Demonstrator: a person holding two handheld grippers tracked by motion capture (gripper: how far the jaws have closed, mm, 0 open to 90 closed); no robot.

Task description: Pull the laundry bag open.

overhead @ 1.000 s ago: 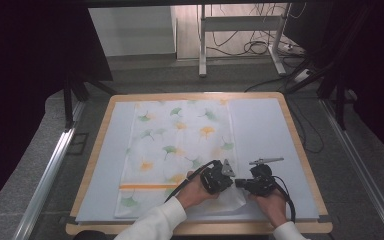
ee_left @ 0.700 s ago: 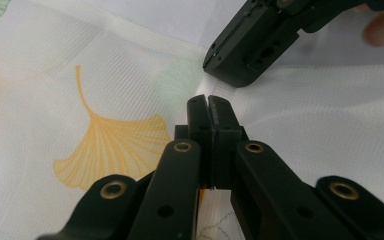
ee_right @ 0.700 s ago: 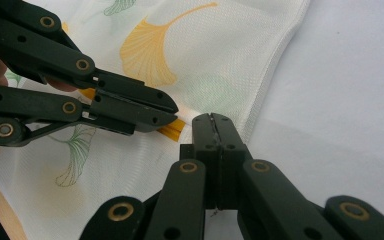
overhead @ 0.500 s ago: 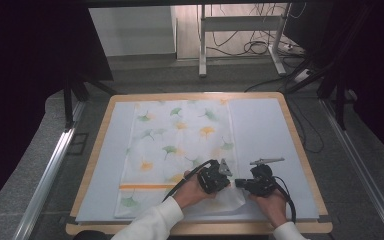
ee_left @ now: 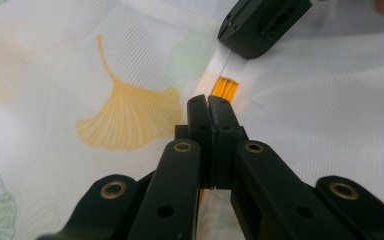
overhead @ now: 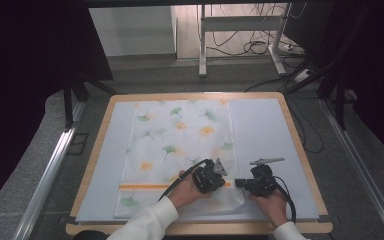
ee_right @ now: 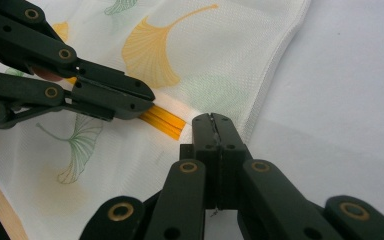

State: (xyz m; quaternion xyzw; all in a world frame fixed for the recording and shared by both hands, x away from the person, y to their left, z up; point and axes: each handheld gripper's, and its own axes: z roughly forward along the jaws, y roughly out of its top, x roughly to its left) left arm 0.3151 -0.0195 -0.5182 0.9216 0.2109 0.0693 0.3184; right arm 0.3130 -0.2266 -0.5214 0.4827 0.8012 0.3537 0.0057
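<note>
Left gripper [ee_left: 211, 107]: jaws pressed together on a fold of the ginkgo-print cloth [overhead: 180, 145], right at its orange stripe [ee_left: 227, 89]. In the left gripper view the stripe runs out from under the tips toward 1 o'clock, where the right gripper's black jaw body sits on the same stripe.

Right gripper [ee_right: 214, 122]: jaws likewise clamped, nipping the cloth near its hemmed side edge [ee_right: 275, 60]; the stripe shows just at 10 o'clock of the tips, and the left gripper comes in from 9 o'clock, its tips touching the stripe.

In the high view both grippers work the cloth's near right corner, at about 5 o'clock on the table, the left gripper [overhead: 215, 175] just beside the right gripper [overhead: 242, 183]. The corner there looks lifted and puckered between them.

Our reading: the step in hand is a two-point pinch of the near edge, likely to start a fold or to straighten that corner. The next move calls for both grips kept firm and moved together, so the thin fabric does not slip or bunch.

The cloth lies flat otherwise on the pale blue mat [overhead: 265, 130] of the wood-rimmed table [overhead: 292, 130]. Its long axis runs 12 to 6 o'clock, away from us; the stripe crosses it from 9 to 3 near the 6 o'clock end.
</note>
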